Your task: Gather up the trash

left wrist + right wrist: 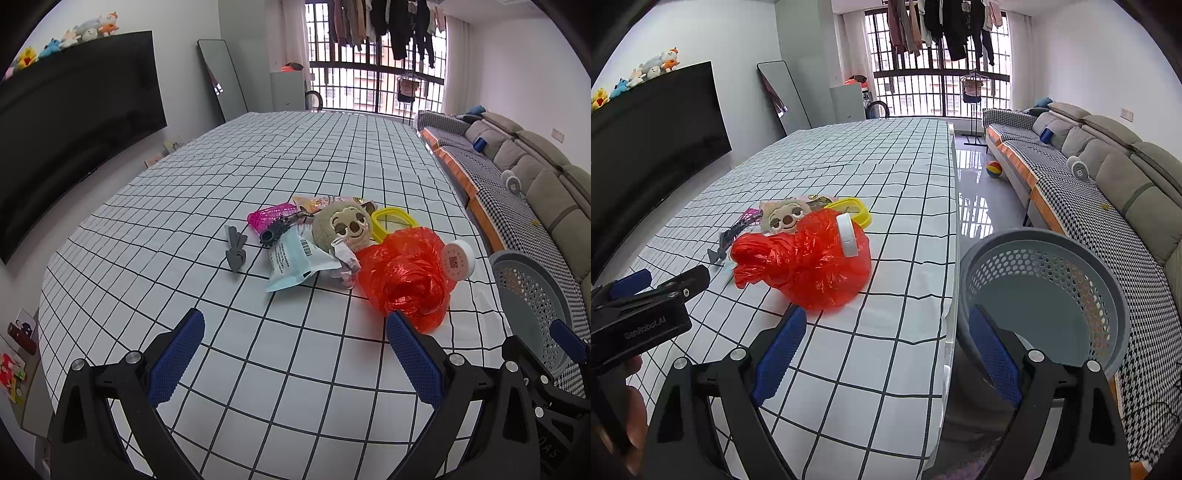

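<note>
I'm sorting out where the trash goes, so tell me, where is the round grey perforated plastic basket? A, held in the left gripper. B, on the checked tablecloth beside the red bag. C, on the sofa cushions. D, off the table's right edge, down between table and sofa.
D: the round grey perforated plastic basket sits below and beyond the checked tablecloth's right edge, beside the sofa.

Surroundings beyond the tabletop

We note a dark TV [74,110] at left with plush toys [88,31] on top, a leaning mirror [221,79], laundry [942,26] at the barred window, a grey sofa [1108,162], a striped ball [993,169] on the floor.
</note>
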